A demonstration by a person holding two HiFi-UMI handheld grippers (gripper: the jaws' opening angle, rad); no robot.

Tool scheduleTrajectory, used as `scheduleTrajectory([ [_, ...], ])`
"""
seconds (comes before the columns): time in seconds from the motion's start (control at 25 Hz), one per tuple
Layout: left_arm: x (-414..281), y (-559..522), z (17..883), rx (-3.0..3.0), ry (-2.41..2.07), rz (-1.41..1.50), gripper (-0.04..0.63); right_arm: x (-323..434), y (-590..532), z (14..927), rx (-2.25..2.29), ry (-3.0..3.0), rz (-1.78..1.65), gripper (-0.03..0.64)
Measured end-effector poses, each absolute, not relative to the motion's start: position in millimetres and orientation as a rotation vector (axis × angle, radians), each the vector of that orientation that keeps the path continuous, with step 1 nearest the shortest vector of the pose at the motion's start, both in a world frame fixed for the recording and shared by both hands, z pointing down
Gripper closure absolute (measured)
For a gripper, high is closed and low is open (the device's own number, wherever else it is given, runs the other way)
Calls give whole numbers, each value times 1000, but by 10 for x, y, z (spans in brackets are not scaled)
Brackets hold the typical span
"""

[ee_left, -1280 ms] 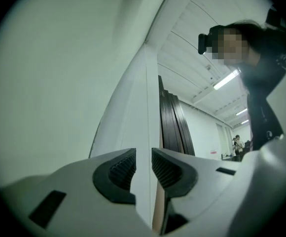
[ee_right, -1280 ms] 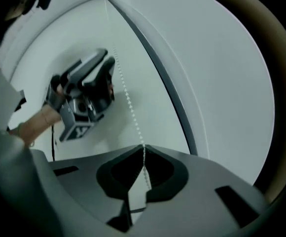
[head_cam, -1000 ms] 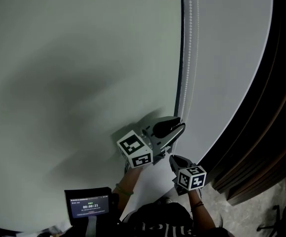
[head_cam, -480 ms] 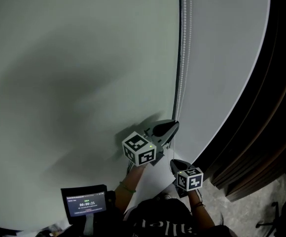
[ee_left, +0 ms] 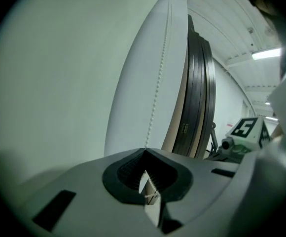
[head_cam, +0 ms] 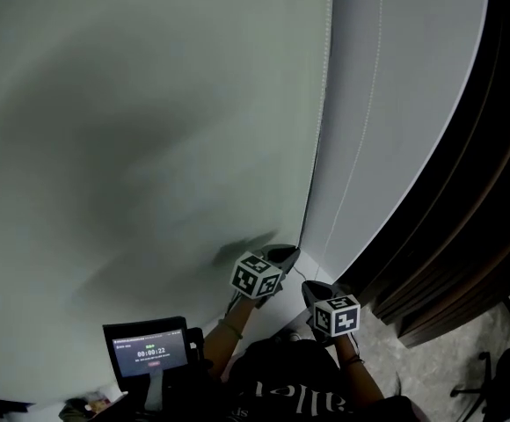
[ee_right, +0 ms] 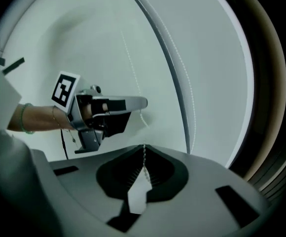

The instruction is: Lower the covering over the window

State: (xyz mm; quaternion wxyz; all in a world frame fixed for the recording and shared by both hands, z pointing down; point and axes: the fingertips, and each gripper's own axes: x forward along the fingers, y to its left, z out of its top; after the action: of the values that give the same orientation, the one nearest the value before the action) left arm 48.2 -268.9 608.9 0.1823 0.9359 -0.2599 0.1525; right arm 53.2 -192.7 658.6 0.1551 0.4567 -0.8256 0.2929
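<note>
Clearly the blind [head_cam: 149, 130] hangs broad before us, its bead chain [ee_left: 155, 100] running down just beside its right edge. We judge that straight, steady downward pulls work best, since the left hand-held gripper [head_cam: 292, 251] and right hand-held gripper [head_cam: 309, 285] are both clamped on that chain.

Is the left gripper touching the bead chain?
Touching: the left gripper view shows the left gripper shut on the bead chain, which runs straight into it.
</note>
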Motion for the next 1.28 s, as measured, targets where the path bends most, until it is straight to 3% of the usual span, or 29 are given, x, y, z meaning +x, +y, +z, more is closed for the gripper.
scheduleTrajectory([
  [0.36, 257, -2788, 6195, 2671, -847, 525, 592, 540, -1876, 6461, 1374, -2380, 763, 595],
  [0.4, 278, -2784, 6220, 2672, -855, 523, 574, 585, -1891, 6473, 1386, -2374, 769, 578],
  [0.48, 308, -2743, 6260, 2677, -874, 506, 475, 672, -1905, 6503, 1425, -2356, 775, 526],
  [0.76, 341, -2396, 6240, 2688, -774, 419, 474, 788, -1770, 6465, 1583, -2349, 764, 525],
  [1.2, 296, -2149, 5716, 2672, -754, 173, 476, 914, -1677, 5636, 1742, -2533, 705, 526],
  [1.28, 317, -2089, 5655, 2676, -734, 165, 517, 965, -1641, 5508, 1754, -2552, 690, 526],
])
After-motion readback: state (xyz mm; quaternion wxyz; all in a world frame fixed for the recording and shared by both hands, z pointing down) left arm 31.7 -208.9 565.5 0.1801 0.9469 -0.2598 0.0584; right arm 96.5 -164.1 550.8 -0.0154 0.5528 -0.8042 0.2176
